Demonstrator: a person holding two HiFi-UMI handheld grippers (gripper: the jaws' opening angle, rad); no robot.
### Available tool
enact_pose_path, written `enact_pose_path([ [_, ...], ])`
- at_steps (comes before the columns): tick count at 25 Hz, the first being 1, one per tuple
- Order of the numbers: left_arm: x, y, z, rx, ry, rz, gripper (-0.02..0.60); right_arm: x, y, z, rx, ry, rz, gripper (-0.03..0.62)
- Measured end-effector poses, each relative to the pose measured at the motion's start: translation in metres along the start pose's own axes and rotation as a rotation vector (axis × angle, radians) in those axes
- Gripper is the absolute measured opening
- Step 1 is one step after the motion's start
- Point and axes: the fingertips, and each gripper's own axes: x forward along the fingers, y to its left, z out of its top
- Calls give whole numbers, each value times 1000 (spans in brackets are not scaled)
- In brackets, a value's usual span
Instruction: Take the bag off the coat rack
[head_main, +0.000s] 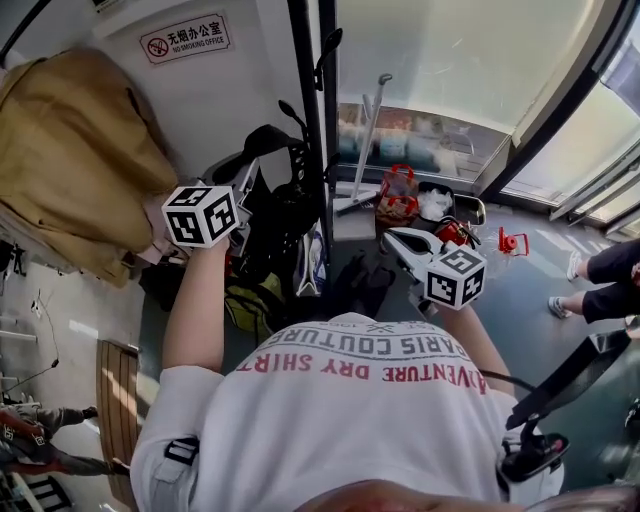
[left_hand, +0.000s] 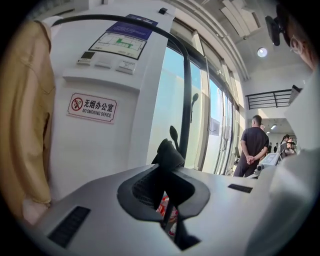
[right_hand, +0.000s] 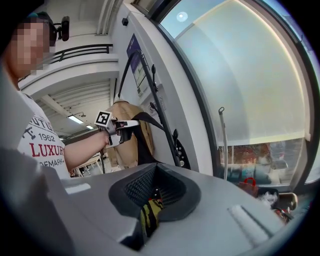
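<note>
Now, left claw: pinches bag strap at coat rack.
Right claw: pressed together, idle.
Next: we judge strap must lift clear of hook.

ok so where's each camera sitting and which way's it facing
Head view: on the person's head, aimed steeply down over the white printed t-shirt, both forearms, left gripper and right gripper.
Left gripper view: on that gripper, facing the red-and-white no-smoking sign; jaws shut on a black fabric strap; shirt at right.
Right gripper view: on that gripper, facing the left gripper and its forearm.
All three share the tan cloth coat.
</note>
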Motion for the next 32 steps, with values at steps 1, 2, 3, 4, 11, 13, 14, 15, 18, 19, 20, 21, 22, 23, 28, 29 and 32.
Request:
enact_pose_path([
  [1, -3, -1, -11, -10, 15, 5, 9, 2, 2, -1, 0, 2, 7, 2],
  [2, -7, -2, -22, -21, 29, 10, 9, 3, 4, -2, 0, 4, 15, 2],
  [3, -12, -3, -33, -31, 43, 14, 9, 5, 7, -3, -2, 7, 24, 2],
  [4, -17, -5, -43, -41, 54, 18, 9, 6, 9, -3, -4, 10, 33, 2],
  [11, -61, -21, -91, -116, 86, 48, 9, 18, 29, -10, -16, 33, 98, 2],
  [13, -82, -36, -90, -132, 73, 53, 9, 11, 41, -10, -32, 37, 117, 2],
  [14, -96, -49, -88, -136, 63, 60, 9, 1, 49, -11, -40, 36, 130, 2],
  [15, -112, -66, -87, -138, 51, 70, 9, -12, 58, -14, -48, 33, 147, 2],
  [18, -163, -126, -91, -141, 2, 112, 9, -61, 81, -33, -72, 25, 196, 2],
  [19, -180, -144, -94, -144, -18, 129, 9, -75, 89, -40, -79, 25, 212, 2],
  [20, -196, -161, -97, -149, -37, 147, 9, -88, 97, -48, -86, 27, 229, 2],
  [21, -213, -177, -102, -156, -52, 163, 9, -100, 105, -55, -94, 31, 245, 2],
  [22, -228, -193, -107, -162, -63, 176, 9, -113, 114, -62, -103, 35, 258, 2],
  [23, -242, -208, -112, -169, -69, 187, 9, -127, 123, -69, -112, 39, 269, 2],
  [28, -302, -276, -137, -217, -87, 231, 9, -182, 163, -95, -99, 25, 342, 2],
  [29, -312, -288, -142, -224, -87, 238, 9, -189, 169, -102, -94, 29, 356, 2],
  [32, -338, -322, -155, -235, -86, 248, 9, -208, 187, -132, -107, 67, 384, 2],
])
